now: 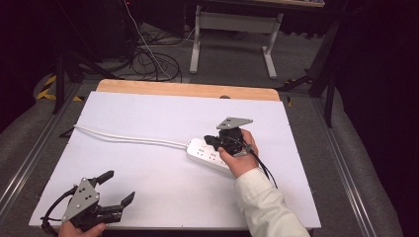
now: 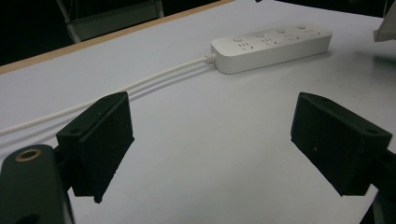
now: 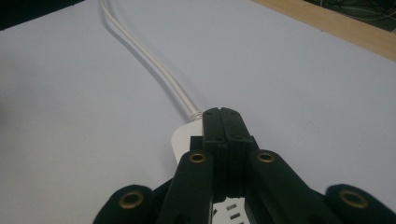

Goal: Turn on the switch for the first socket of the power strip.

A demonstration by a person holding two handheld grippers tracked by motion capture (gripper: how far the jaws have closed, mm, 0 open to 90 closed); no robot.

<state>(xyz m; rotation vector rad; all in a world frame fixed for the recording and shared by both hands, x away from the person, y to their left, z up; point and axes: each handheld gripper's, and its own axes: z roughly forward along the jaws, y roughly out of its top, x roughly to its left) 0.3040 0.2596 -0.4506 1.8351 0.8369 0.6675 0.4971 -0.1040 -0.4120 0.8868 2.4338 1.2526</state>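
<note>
White smooth power strip [image 1: 210, 154] lies under the right gripper [image 1: 213, 139], jaws pressed together; left gripper [image 1: 118, 187] gapes wide.

White sheet [image 1: 163, 177] covers a wooden table [image 1: 188, 90]; beyond it, on grey floor [image 1: 232, 59], a tangle of cables [image 1: 153, 61] and a white desk frame [image 1: 234, 22]
</note>
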